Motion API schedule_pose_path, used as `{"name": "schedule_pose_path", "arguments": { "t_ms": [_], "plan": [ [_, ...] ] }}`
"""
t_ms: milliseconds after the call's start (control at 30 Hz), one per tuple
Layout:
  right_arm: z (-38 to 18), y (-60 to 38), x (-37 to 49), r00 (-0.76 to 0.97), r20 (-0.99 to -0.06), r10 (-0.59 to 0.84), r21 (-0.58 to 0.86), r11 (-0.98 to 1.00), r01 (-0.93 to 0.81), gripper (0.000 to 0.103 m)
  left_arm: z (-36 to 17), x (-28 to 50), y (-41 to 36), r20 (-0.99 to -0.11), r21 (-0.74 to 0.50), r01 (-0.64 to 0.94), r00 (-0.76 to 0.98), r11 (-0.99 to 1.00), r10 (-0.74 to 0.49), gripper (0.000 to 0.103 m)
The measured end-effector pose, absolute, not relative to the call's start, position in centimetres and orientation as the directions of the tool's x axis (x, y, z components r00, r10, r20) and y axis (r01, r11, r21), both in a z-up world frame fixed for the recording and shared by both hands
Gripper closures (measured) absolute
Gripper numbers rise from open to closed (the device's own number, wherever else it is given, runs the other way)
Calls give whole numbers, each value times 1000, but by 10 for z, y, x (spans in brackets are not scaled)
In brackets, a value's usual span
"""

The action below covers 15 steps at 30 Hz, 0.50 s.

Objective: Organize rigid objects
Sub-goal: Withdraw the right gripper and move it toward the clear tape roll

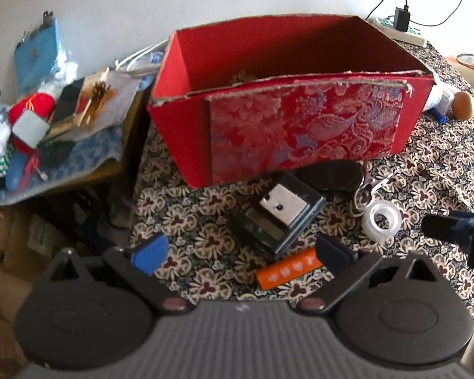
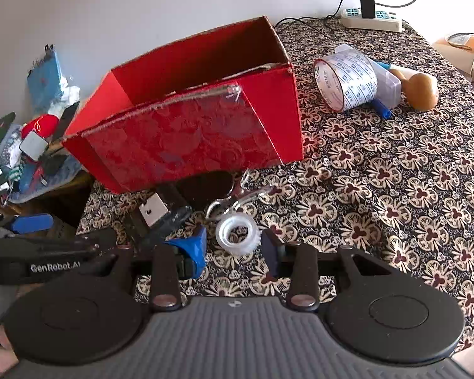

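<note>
A red open box (image 1: 281,126) (image 2: 189,139) stands on the patterned tablecloth. In front of it lie a black hole punch (image 1: 276,216) (image 2: 158,213), an orange bar (image 1: 287,271), a clear tape roll (image 1: 381,221) (image 2: 237,233), scissors (image 2: 237,197) and a dark oval case (image 1: 331,175) (image 2: 205,186). My left gripper (image 1: 240,252) is open, low over the cloth, with the orange bar by its right finger. My right gripper (image 2: 235,249) is open around the tape roll, not closed on it.
A side table (image 1: 63,170) at the left holds clutter. Behind the box to the right lie a printed tape roll (image 2: 344,79), a wooden object (image 2: 422,91) and a power strip (image 2: 373,20). The tablecloth's left edge (image 1: 136,214) drops to cardboard boxes.
</note>
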State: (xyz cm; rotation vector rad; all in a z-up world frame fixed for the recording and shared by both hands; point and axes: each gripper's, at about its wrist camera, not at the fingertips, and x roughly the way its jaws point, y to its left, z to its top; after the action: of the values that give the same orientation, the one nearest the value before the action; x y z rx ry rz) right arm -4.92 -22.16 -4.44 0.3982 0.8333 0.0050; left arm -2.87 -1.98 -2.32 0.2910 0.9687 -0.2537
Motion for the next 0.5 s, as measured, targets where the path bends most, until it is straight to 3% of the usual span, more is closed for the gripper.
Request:
{"name": "schedule_pose_path", "arguments": {
  "t_ms": [500],
  "plan": [
    [-55, -219, -45, 657, -707, 261, 421, 902, 95, 82, -23, -24, -26, -843, 132, 309, 536, 942, -57, 4]
  ]
}}
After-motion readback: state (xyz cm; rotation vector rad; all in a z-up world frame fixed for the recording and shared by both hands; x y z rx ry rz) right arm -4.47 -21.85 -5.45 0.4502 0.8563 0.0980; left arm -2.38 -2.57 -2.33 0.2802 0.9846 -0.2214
